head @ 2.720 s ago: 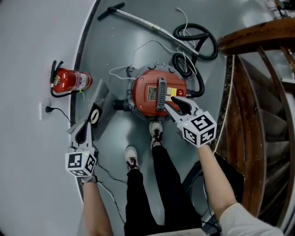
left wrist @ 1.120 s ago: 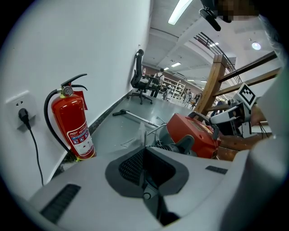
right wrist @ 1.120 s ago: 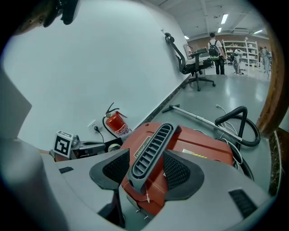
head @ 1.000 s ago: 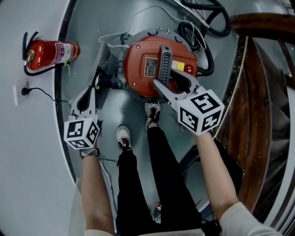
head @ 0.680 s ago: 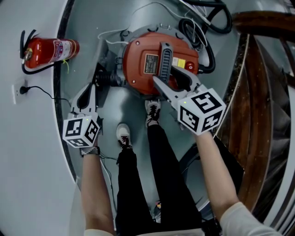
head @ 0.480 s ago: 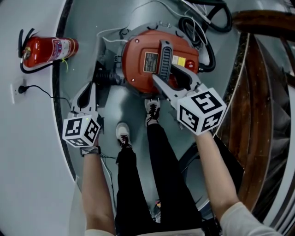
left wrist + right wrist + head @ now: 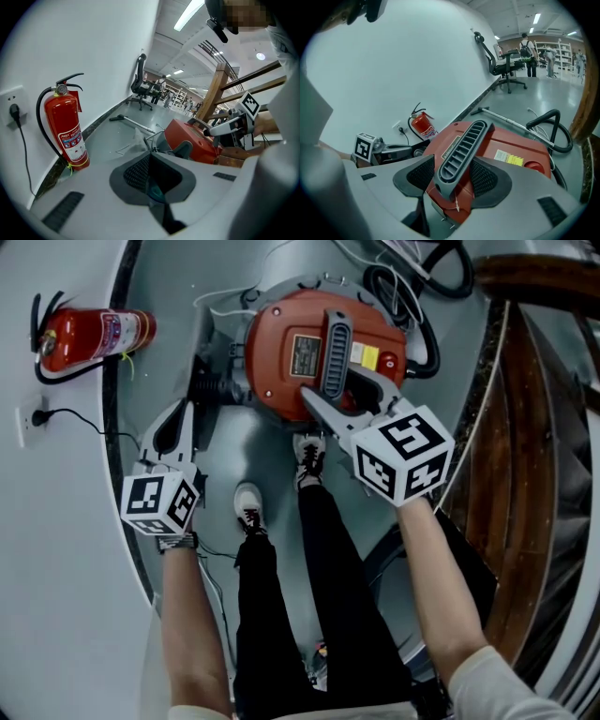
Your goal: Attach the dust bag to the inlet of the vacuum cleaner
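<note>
Big red drum-shaped vacuum cleaner fills the upper centre of the head view, and the right gripper is clamped on its grey ribbed carry handle, one pad on each side. I reckon that's to steady the machine while the other hand works. On the drum's left edge sits the black corrugated inlet. The left gripper hangs just below it, jaws squeezed together with only a teal sliver at the seam. And the dust bag? I can't pick it out. There's pale crumpled film ahead of the left jaws, possibly it.
</note>
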`<state>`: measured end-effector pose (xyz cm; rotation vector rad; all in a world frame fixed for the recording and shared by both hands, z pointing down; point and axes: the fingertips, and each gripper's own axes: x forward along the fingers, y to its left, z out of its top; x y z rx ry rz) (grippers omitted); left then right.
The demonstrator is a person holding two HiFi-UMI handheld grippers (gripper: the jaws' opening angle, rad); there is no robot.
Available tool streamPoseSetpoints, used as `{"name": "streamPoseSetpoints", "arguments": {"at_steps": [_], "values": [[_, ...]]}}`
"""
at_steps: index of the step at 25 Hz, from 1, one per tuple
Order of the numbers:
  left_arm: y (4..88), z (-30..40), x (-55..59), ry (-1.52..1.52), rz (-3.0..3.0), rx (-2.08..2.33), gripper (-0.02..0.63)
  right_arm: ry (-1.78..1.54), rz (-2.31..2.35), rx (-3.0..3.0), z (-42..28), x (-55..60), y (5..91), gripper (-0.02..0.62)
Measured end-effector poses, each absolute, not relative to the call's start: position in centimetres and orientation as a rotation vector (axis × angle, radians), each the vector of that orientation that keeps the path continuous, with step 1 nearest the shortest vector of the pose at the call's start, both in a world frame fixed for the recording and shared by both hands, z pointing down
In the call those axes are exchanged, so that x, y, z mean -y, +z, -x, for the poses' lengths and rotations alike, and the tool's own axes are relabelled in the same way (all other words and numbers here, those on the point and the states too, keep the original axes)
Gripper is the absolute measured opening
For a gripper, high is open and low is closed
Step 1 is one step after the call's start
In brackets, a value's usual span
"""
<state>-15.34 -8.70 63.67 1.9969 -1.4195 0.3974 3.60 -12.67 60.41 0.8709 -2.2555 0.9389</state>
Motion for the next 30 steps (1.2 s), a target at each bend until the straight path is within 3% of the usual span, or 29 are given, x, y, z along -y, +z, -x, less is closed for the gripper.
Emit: {"name": "streamPoseSetpoints", "arguments": {"at_steps": [30], "values": [[63.3, 13.3, 8.5, 0.396, -2.084, 1.266, 0.012, 0.927, -0.897, 2.306, -3.2, 12.5, 60.6, 0.232]]}}
